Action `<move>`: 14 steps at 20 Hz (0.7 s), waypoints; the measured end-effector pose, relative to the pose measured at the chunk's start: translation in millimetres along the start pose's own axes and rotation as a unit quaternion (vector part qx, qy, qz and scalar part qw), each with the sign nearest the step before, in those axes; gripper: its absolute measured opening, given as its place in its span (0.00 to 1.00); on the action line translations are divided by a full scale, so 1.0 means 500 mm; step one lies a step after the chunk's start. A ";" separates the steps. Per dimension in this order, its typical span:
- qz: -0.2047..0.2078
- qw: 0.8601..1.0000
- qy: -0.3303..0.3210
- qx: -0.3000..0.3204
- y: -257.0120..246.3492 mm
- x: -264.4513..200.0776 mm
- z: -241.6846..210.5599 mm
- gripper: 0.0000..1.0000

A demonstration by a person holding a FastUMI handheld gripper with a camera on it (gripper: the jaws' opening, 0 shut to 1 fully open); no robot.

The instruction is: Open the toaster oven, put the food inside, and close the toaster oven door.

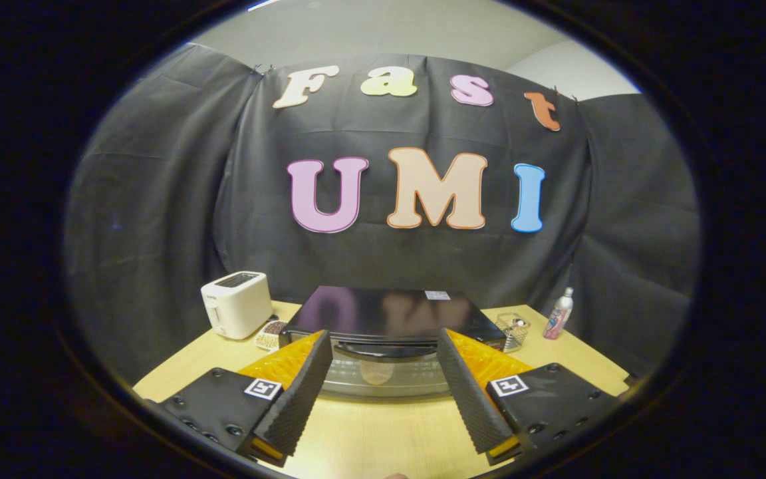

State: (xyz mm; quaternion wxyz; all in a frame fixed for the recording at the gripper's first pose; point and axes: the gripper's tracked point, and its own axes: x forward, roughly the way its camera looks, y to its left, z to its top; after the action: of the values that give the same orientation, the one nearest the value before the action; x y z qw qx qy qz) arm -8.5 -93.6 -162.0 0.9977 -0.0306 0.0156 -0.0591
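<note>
Directly ahead of the open, empty claw (383,379), the black glass-fronted toaster oven (389,316) presents its horizontal door handle (384,350) between the fingers.

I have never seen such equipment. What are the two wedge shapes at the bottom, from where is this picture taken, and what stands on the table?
The picture comes from a camera riding on a handheld gripper, looking forward along it. The two wedges are its fingers, spread open and holding nothing. Just ahead of them, on a wooden table, stands a black toaster oven with its glass door shut; something pale shows behind the glass, too unclear to name. To the oven's left stands a white toaster with a small patterned item beside it. To its right are a small clear container and a bottle.
</note>
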 end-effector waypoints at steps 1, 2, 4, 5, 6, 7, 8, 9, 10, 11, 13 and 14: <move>0.000 1.000 0.000 -0.001 -0.001 0.000 0.002 0.98; 0.000 1.000 -0.001 -0.001 -0.001 0.001 0.002 0.98; -0.001 1.000 -0.002 0.002 -0.004 0.000 0.002 0.98; -0.001 1.000 -0.002 0.003 -0.005 0.001 0.002 0.98; -0.001 1.000 -0.001 0.004 -0.005 0.001 0.000 0.98; -0.001 1.000 -0.001 0.005 -0.006 0.000 0.000 0.98; -0.001 1.000 -0.001 0.005 -0.006 -0.002 -0.001 0.98; -0.001 1.000 -0.001 0.004 -0.006 -0.002 -0.001 0.98; -0.001 1.000 0.000 0.004 -0.005 -0.002 -0.004 0.98; -0.001 1.000 0.001 0.004 -0.003 -0.003 -0.004 0.98; 0.001 1.000 0.002 0.003 0.001 -0.003 -0.006 0.98; 0.001 1.000 0.002 0.002 0.001 -0.003 -0.008 0.98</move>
State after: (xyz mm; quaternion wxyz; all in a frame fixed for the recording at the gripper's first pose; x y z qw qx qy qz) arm -9.8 -93.0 -166.0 0.9978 -0.0284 0.0179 -0.0577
